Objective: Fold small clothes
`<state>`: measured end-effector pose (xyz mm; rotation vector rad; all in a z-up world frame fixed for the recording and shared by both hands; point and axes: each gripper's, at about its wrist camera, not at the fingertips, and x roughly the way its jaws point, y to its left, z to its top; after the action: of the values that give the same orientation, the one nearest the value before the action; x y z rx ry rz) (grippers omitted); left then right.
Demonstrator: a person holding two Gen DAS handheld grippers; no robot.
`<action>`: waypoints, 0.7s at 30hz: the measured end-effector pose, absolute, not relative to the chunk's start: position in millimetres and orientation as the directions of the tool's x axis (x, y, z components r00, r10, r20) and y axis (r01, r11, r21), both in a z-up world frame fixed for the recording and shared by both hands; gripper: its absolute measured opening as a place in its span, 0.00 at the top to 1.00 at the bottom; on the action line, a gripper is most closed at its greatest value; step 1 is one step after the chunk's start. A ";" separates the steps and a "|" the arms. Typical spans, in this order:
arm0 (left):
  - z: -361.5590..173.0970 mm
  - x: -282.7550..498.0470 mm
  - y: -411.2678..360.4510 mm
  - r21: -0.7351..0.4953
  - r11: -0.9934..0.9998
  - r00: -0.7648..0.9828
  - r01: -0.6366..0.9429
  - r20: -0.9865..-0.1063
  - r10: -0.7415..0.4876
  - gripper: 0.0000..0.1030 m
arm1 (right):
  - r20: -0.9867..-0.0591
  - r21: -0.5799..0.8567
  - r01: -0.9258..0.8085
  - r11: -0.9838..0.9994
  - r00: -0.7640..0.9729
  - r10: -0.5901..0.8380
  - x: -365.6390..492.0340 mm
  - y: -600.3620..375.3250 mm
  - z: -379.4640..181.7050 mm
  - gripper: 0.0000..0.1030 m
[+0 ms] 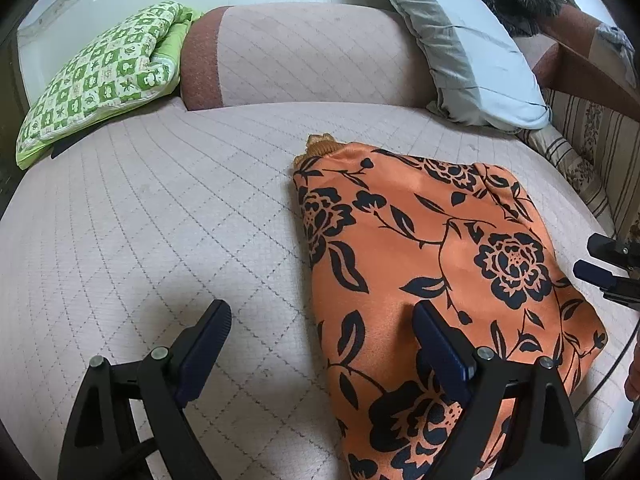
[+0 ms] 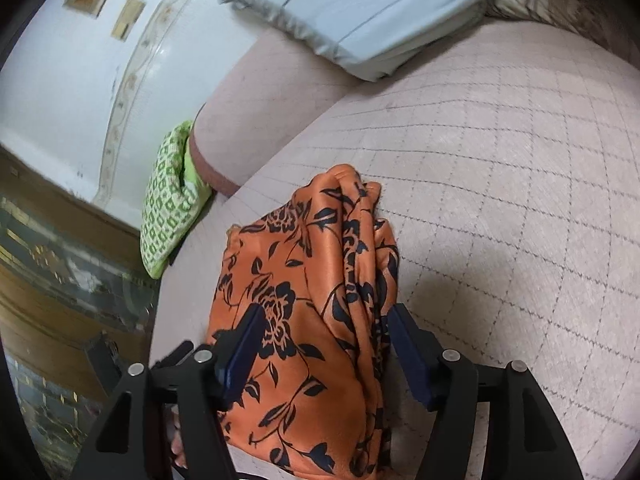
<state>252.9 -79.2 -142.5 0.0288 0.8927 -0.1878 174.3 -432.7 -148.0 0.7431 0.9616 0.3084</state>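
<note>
Nearest the left wrist camera, the left tongs (image 1: 322, 334) stand spread wide with nothing between them: 1 finger over bare quilted cover, the other over the near edge of the garment (image 1: 432, 264). The right wrist view shows the right tongs (image 2: 322, 340) spread on either side of the garment's (image 2: 304, 300) near part; whether the pads touch the cloth cannot be told. Only the left view shows the garment's flat top and a scalloped orange trim at its far corner; only the right view shows the bunched folds along 1 side and the patterned floor (image 2: 60, 288) beyond the sofa seat (image 1: 160, 220). Folded into a rough rectangle, the garment is orange satin-like cloth with black flowers and leaves, lying on the seat. Farther back lie a green checked cushion (image 1: 100, 76), the backrest (image 1: 312, 52) and a pale blue pillow (image 1: 476, 56). No containers appear.
</note>
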 end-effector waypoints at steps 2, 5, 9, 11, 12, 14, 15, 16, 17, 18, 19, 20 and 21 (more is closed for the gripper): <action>-143.7 253.8 -80.3 -0.055 0.983 0.607 0.177 -0.780 -0.153 0.10 | -0.628 0.689 0.057 0.723 0.544 0.556 174.2 -428.8 -147.8 0.32; -146.1 254.8 -83.2 -0.060 0.981 0.595 0.184 -0.787 -0.160 0.10 | -0.624 0.690 0.022 0.724 0.524 0.579 174.4 -422.2 -148.3 0.30; -148.7 255.5 -88.2 -0.078 0.976 0.573 0.203 -0.798 -0.183 0.10 | -0.628 0.686 0.003 0.727 0.506 0.591 174.5 -416.5 -150.4 0.28; -149.4 255.6 -89.9 -0.104 0.971 0.558 0.214 -0.803 -0.209 0.10 | -0.630 0.690 0.005 0.724 0.498 0.596 174.8 -415.8 -152.7 0.26; -149.8 256.0 -90.2 -0.134 0.966 0.544 0.223 -0.805 -0.237 0.10 | -0.631 0.690 0.005 0.724 0.493 0.599 175.3 -415.7 -153.5 0.25; -149.1 256.4 -88.3 -0.213 0.948 0.517 0.236 -0.799 -0.308 0.10 | -0.635 0.691 0.010 0.723 0.487 0.600 175.3 -416.9 -155.4 0.25; -148.1 256.4 -87.1 -0.249 0.939 0.509 0.239 -0.791 -0.339 0.10 | -0.638 0.690 0.015 0.724 0.485 0.598 175.2 -417.9 -156.3 0.25; -147.2 256.7 -86.0 -0.280 0.928 0.502 0.244 -0.782 -0.368 0.10 | -0.640 0.691 0.021 0.723 0.483 0.598 175.4 -419.0 -157.4 0.25; -147.1 257.2 -86.1 -0.297 0.922 0.495 0.248 -0.779 -0.384 0.10 | -0.639 0.695 0.028 0.719 0.483 0.599 175.0 -421.4 -159.0 0.25; -149.0 259.4 -86.2 -0.317 0.915 0.476 0.251 -0.782 -0.402 0.10 | -0.637 0.700 0.033 0.714 0.483 0.602 175.0 -423.0 -160.1 0.25; -151.5 261.0 -85.7 -0.326 0.913 0.464 0.245 -0.788 -0.406 0.10 | -0.634 0.705 0.039 0.709 0.482 0.605 175.3 -424.4 -161.1 0.25; -154.3 263.3 -85.1 -0.333 0.913 0.452 0.234 -0.795 -0.405 0.10 | -0.633 0.709 0.047 0.704 0.481 0.606 175.5 -426.1 -162.4 0.23; -158.6 265.9 -83.8 -0.343 0.914 0.439 0.219 -0.802 -0.406 0.10 | -0.634 0.711 0.053 0.701 0.480 0.606 175.7 -427.4 -163.5 0.20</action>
<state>265.9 -83.8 -158.6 -0.1992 1.0478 -0.3914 175.7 -427.4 -163.5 0.7418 1.0310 0.3781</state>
